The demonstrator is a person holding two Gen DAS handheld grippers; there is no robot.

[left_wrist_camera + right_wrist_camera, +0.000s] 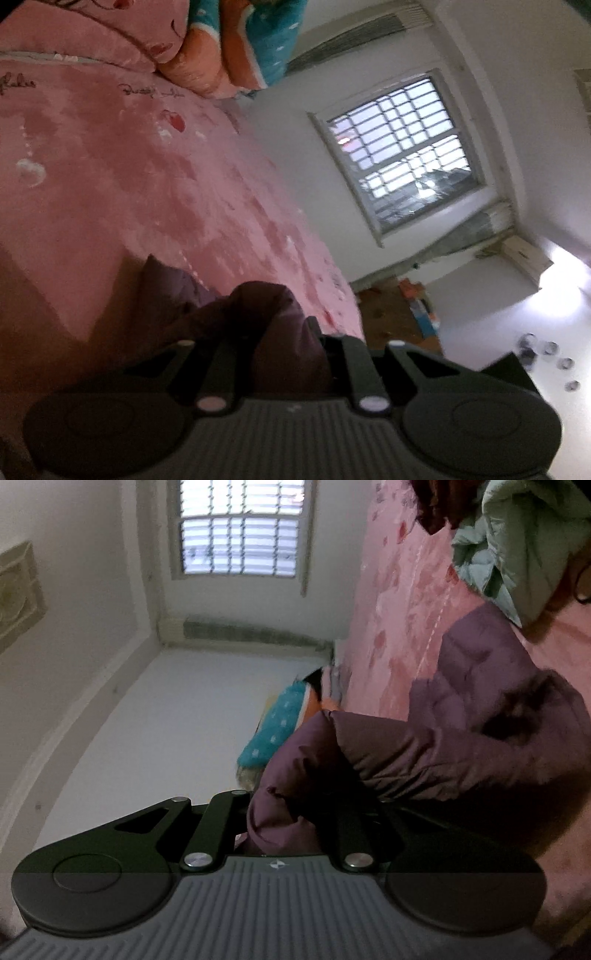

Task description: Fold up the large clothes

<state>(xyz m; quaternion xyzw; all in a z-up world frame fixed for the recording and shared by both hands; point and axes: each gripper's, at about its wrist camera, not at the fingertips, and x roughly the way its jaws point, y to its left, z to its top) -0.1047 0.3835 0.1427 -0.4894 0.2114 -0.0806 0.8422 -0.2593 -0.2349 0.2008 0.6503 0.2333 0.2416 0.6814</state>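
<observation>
**Both grippers pinching the purple jacket: where the hold could fail**

Left gripper is nearly pressed together on a dark bunch of the purple jacket, and we read it as a pinch on a thick wad, not a flat hem. The cloth swells out past the jaws, so padding could squeeze free if we pull sideways too quickly. Right gripper is likewise almost closed, pinching a puffy fold of the same jacket; its fingertips are buried in the fabric, so we cannot tell how deep the bite goes.

Beyond the right gripper the jacket's body lies on the pink bed, with a dark furry patch, perhaps hood trim, on top of it. We judge that the weight of this bulk is the main risk: if we lift it with two small pinches, the slick shell may slip out of one gripper and the fold would fall crooked.

Both views are blurred, so the garment's edges are hard to track, and we could line up the wrong seams.

Farther on, a pale green garment lies near the jacket; a wide sweep could snag it. At the bed's far edge sits teal and orange bedding, well apart, with the barred window behind.
</observation>
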